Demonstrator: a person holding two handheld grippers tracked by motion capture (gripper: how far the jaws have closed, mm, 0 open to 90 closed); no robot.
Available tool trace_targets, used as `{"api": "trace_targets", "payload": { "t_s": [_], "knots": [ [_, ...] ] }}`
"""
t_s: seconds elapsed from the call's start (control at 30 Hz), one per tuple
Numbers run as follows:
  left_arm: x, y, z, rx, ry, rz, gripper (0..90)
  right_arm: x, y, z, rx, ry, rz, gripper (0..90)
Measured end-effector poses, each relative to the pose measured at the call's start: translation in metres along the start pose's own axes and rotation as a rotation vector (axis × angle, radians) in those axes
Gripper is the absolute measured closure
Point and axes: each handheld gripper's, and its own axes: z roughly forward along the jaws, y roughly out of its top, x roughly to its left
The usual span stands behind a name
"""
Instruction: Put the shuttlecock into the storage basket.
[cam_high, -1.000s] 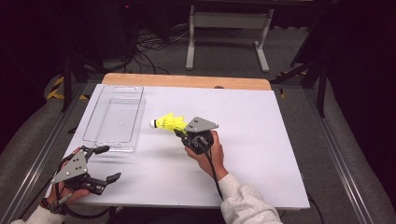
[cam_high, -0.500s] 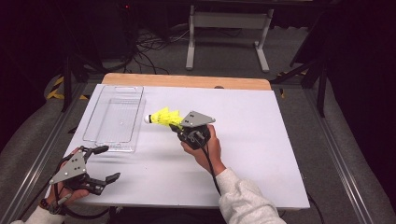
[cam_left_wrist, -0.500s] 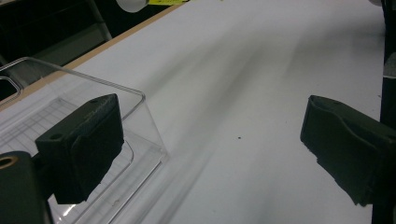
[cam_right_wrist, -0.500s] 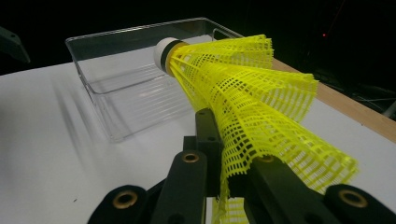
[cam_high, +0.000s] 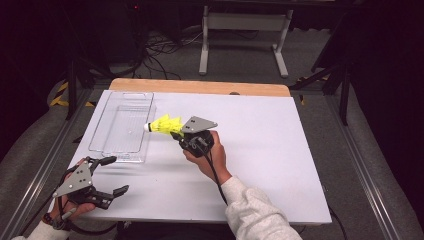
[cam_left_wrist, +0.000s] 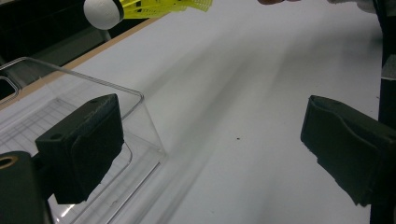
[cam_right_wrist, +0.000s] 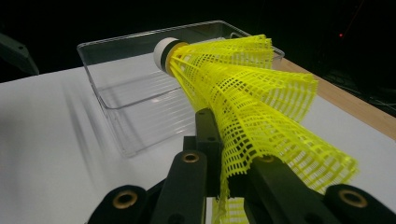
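A yellow mesh shuttlecock (cam_high: 162, 124) with a white cork tip hangs just above the table, held by its skirt in my right gripper (cam_high: 176, 133), which is shut on it. In the right gripper view the shuttlecock (cam_right_wrist: 243, 93) points its cork at the clear plastic tray (cam_right_wrist: 140, 93). The tray (cam_high: 122, 127) lies empty at the table's left, and the cork reaches over its right wall. My left gripper (cam_high: 111, 175) rests at the front left corner, open, nothing between its fingers (cam_left_wrist: 84, 144). The left gripper view catches the shuttlecock (cam_left_wrist: 140, 7) at its top edge.
The white table top (cam_high: 280, 150) has a wooden strip (cam_high: 200, 86) along its far edge. Beyond it stand a metal frame's legs (cam_high: 240, 30) and cables on the dark floor. A white-sleeved forearm (cam_high: 250, 210) enters from the bottom.
My right gripper has carried the shuttlecock left and slightly up, so its cork now reaches the tray's right wall. The left gripper has stayed where it was.
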Motion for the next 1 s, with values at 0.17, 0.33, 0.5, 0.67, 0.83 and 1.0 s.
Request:
{"api": "trace_targets", "payload": {
  "t_s": [0.17,0.33,0.5,0.67,0.83,1.0],
  "knots": [
    [0.000,0.000,-0.001,0.002,0.000,0.002,6.8,0.004,0.006,0.012,0.005,0.017,-0.009,88.3],
    [0.000,-0.001,-0.002,-0.002,-0.002,-0.002,6.8,0.006,0.011,0.020,0.015,0.028,-0.025,88.3],
    [0.000,-0.001,-0.003,-0.004,0.002,0.000,6.8,0.010,0.021,0.029,0.026,0.049,-0.045,88.3],
    [0.000,-0.001,-0.004,-0.009,0.000,-0.004,6.8,0.013,0.027,0.038,0.041,0.069,-0.053,88.3],
    [-0.001,0.000,-0.002,-0.005,-0.007,0.005,6.8,0.019,0.031,0.047,0.055,0.088,-0.067,88.3],
    [0.000,-0.001,-0.003,-0.016,-0.003,-0.008,6.8,0.023,0.036,0.055,0.062,0.098,-0.074,88.4]
  ]
}}
